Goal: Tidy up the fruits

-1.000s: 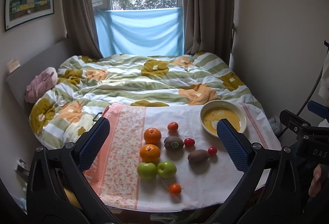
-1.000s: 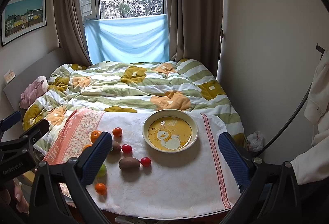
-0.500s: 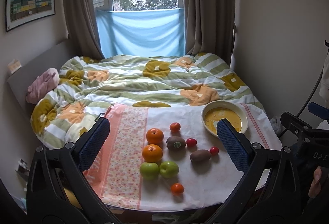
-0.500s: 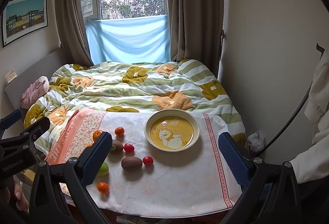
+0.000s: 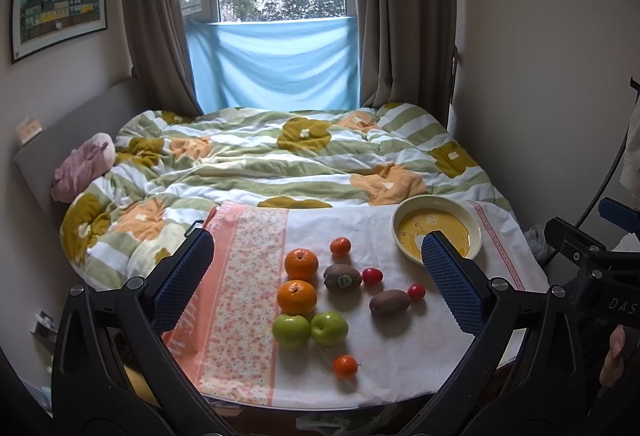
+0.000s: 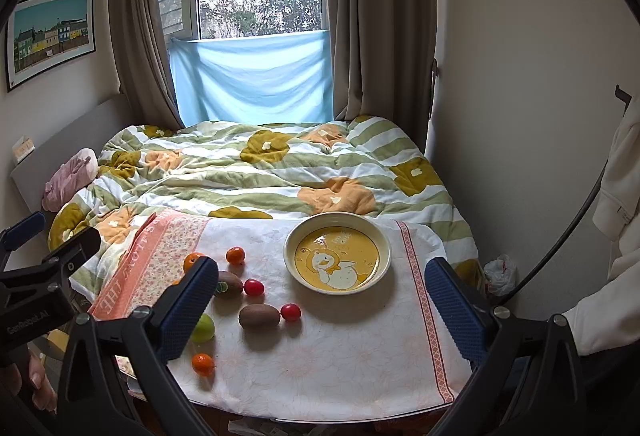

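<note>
One kiwi [image 5: 342, 277] wears a sticker, its writing unreadable.

The right claw [image 6: 320, 300] hung wide open above the cloth [image 6: 332, 348], gripping nothing. A bowl [image 6: 382, 256] sat well apart from the fruit: two kiwis [image 6: 259, 315], two red tomatoes [image 6: 291, 311], small oranges [image 6: 203, 363]. The left claw [image 6: 44, 264] showed at the left edge.

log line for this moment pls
left gripper open, empty | right gripper open, empty | fruits on cloth | plate empty | no pick yet
</note>
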`<state>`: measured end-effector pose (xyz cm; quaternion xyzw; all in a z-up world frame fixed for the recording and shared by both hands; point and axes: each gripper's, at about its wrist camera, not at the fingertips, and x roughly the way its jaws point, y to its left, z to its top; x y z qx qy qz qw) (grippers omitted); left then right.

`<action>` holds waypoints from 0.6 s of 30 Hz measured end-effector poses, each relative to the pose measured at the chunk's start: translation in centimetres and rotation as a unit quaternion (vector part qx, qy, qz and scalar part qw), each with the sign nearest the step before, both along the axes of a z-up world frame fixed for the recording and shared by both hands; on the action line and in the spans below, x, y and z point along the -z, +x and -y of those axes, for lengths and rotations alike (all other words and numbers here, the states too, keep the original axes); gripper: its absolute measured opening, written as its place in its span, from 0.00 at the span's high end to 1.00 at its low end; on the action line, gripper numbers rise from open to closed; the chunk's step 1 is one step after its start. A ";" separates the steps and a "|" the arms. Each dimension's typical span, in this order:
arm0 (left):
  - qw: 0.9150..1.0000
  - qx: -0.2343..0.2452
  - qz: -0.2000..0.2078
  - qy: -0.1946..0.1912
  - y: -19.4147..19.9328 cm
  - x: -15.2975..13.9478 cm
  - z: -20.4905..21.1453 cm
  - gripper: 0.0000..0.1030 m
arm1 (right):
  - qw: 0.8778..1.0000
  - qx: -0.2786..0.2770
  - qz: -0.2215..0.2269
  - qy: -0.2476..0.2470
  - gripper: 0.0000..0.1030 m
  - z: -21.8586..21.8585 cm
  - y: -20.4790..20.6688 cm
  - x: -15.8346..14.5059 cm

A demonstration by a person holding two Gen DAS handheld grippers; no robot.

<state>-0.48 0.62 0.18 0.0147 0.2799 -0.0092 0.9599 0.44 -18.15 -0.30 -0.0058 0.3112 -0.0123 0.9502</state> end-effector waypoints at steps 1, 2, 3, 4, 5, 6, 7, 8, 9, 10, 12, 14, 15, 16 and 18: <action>1.000 0.000 0.000 0.000 0.0 0.0 0.0 0.00 | 1.000 0.000 0.000 0.000 0.00 0.0 0.0 0.0; 1.000 0.000 0.000 0.000 -0.1 0.0 -0.1 0.00 | 1.000 0.000 -0.001 0.000 0.00 0.0 0.0 0.0; 1.000 0.000 0.000 0.000 0.0 0.0 0.0 0.00 | 1.000 0.000 -0.001 0.000 0.00 0.0 0.0 0.0; 1.000 0.001 0.000 -0.001 -0.1 0.0 0.0 0.00 | 1.000 0.001 -0.001 0.000 0.00 -0.3 -0.2 -0.4; 1.000 0.000 0.000 -0.001 -0.1 0.0 0.0 0.00 | 1.000 0.001 0.000 0.000 0.00 -0.2 -0.2 -0.3; 1.000 0.000 0.000 0.000 -0.1 0.0 0.0 0.00 | 1.000 0.000 0.000 0.000 0.00 -0.2 -0.1 -0.2; 1.000 0.000 0.000 0.000 -0.1 0.0 0.0 0.00 | 1.000 0.001 0.000 0.000 0.00 -0.3 -0.2 -0.4; 1.000 0.000 0.000 0.000 -0.1 0.0 0.0 0.00 | 1.000 0.000 0.000 0.000 0.00 -0.2 -0.1 -0.2; 1.000 0.001 0.000 0.000 -0.1 0.0 0.0 0.00 | 1.000 0.000 0.000 0.000 0.00 -0.3 -0.2 -0.3; 1.000 0.001 -0.001 0.000 -0.1 0.0 0.0 0.00 | 1.000 0.000 0.000 0.001 0.00 -0.3 -0.2 -0.4; 1.000 0.000 0.000 0.000 -0.1 0.0 0.0 0.00 | 1.000 0.000 0.000 0.001 0.00 -0.2 -0.2 -0.2; 1.000 0.001 0.000 0.000 -0.1 0.0 0.0 0.00 | 1.000 0.000 0.000 0.001 0.00 -0.2 -0.2 -0.3; 1.000 0.000 0.000 0.000 -0.1 0.0 0.0 0.00 | 1.000 0.000 0.000 0.000 0.00 -0.3 -0.2 -0.4; 1.000 0.000 0.000 0.000 -0.1 0.0 0.0 0.00 | 1.000 0.000 0.000 0.001 0.00 -0.2 -0.2 -0.3; 1.000 0.001 0.000 0.000 -0.1 0.0 0.0 0.00 | 1.000 0.001 0.001 0.001 0.00 -0.2 -0.2 -0.2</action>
